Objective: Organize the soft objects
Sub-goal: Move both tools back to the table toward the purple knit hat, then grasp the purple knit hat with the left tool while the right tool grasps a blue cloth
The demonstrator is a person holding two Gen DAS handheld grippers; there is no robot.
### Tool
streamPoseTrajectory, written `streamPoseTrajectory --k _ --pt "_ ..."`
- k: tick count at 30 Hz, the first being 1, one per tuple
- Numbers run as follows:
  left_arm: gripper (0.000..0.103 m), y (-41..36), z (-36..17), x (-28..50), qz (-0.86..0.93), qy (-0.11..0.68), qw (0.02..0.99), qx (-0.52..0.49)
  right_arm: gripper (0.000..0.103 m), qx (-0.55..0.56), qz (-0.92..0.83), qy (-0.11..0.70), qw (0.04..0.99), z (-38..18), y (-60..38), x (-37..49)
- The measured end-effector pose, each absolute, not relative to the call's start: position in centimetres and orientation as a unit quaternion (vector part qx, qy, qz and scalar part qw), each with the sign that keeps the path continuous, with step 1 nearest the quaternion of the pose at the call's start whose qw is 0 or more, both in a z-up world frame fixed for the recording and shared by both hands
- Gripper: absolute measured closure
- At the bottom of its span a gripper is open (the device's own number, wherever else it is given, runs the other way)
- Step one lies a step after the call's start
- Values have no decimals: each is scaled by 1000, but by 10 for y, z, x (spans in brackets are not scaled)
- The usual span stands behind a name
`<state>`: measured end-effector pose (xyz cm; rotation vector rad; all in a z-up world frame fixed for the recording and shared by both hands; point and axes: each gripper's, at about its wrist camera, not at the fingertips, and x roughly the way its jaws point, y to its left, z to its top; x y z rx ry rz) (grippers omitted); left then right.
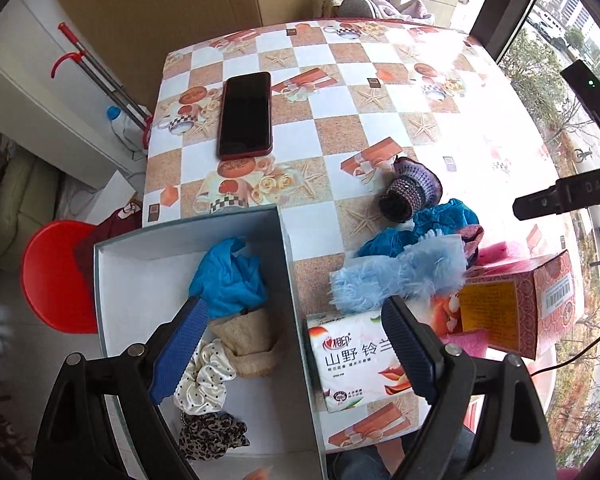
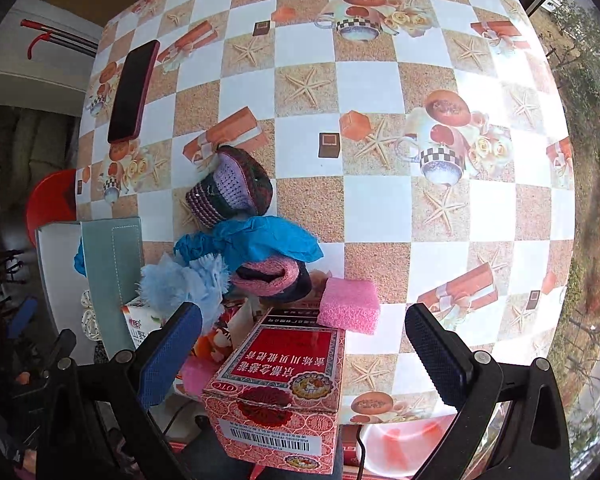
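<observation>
A white open box (image 1: 140, 264) at the table's near left holds a blue cloth (image 1: 230, 276), a beige knit piece (image 1: 248, 340), a polka-dot scrunchie (image 1: 204, 380) and a leopard scrunchie (image 1: 212, 436). My left gripper (image 1: 296, 348) is open above the box's right wall, holding nothing. On the table lie a purple crocheted shoe (image 2: 232, 190), a teal cloth (image 2: 260, 240), a pink-rimmed knit shoe (image 2: 272, 280), a light blue fluffy piece (image 2: 184, 284) and a pink sponge (image 2: 350, 306). My right gripper (image 2: 304, 344) is open and empty above a red medicine box (image 2: 284, 384).
A phone (image 1: 246, 114) lies at the table's far left. A tissue pack (image 1: 352, 364) sits right of the white box. A red stool (image 1: 56, 276) stands left of the table. A window runs along the right.
</observation>
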<state>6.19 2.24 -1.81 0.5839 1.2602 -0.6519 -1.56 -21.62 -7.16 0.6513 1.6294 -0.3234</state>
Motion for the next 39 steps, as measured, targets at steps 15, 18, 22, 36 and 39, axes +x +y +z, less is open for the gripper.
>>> streamPoseTrajectory --k 15,18,22,36,39 --pt "12 -68 -70 91 -270 596 681 328 1 259 0 809 528 -192 -217 50" --pt "12 -87 -87 91 -277 602 664 347 1 229 -25 823 518 -207 -225 45" --pt "12 -117 -110 88 -300 610 635 366 1 211 -72 804 551 -202 -252 24" --pt "12 -192 -141 85 -328 641 599 350 1 295 -311 692 581 -154 -385 -114" --pt "12 -197 -150 86 -316 653 596 344 1 381 -305 641 593 -144 -390 -144"
